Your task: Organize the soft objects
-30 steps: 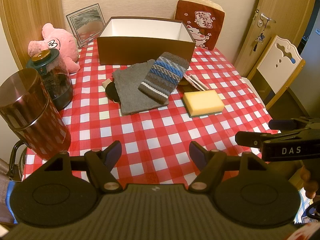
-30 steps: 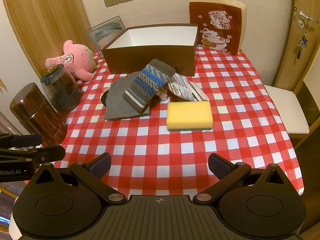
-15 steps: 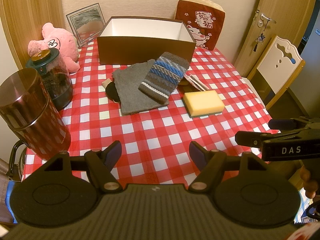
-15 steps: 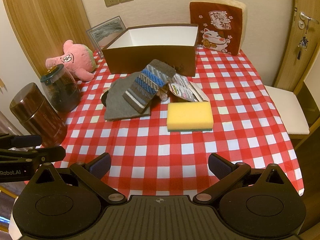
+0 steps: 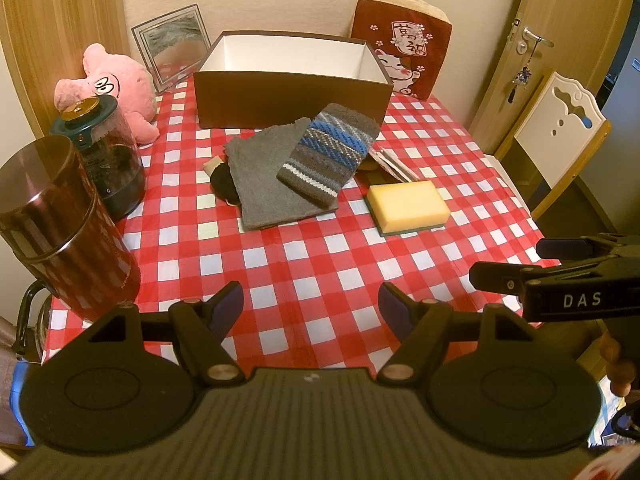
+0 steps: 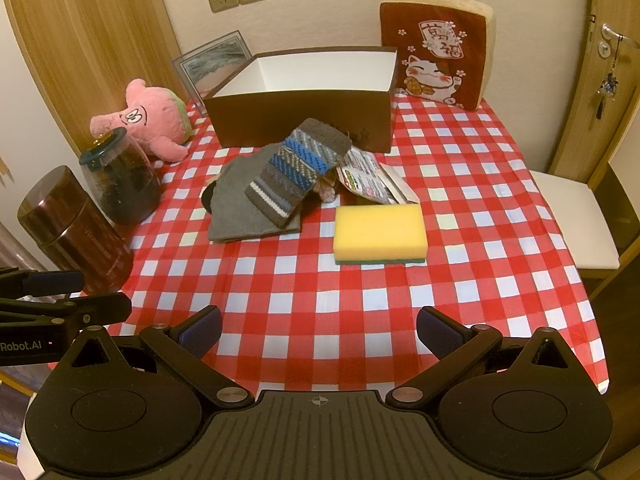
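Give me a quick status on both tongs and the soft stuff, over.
Left tongs open, empty; right tongs open, empty, both at near edge. Striped knit on grey cloth, sponge beside, box empty behind. Path clear.

Nothing has changed: both the left gripper (image 5: 311, 307) and right gripper (image 6: 319, 330) hold their earlier positions.

Two jars (image 5: 60, 232) stand beside a picture frame (image 5: 172, 46).

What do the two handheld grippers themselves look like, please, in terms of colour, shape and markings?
Both are matte black. The left gripper and right gripper each have two angled fingers with dark blue pads, round pivot discs and a ribbed body. Side views show white lettering: "DAS" on the right, "Robot.AI" on the left.
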Available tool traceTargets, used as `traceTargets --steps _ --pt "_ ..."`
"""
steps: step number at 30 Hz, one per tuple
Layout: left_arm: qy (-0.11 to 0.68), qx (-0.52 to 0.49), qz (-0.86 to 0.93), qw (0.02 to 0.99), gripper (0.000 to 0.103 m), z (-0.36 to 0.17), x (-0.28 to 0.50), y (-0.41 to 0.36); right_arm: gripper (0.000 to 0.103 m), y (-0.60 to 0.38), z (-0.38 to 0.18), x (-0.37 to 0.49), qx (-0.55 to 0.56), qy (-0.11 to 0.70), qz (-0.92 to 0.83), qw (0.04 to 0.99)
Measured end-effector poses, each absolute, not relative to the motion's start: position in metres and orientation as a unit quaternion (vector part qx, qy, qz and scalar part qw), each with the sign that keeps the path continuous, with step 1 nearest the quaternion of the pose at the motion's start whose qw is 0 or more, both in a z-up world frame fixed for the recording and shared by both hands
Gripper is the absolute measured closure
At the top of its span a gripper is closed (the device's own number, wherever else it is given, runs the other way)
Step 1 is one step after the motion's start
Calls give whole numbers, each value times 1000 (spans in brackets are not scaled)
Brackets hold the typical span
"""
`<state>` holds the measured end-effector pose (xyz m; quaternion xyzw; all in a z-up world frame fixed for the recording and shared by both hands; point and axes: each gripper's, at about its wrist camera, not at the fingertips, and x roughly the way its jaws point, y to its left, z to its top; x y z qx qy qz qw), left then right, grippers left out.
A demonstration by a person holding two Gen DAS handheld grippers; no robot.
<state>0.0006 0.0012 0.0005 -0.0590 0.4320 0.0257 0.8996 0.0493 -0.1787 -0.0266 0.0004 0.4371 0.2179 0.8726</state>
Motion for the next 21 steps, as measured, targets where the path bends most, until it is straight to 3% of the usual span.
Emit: traceTargets --steps 21 --pt "436 -59 24 897 30 -13 22 3 0 -179 -32 64 3 438 218 872"
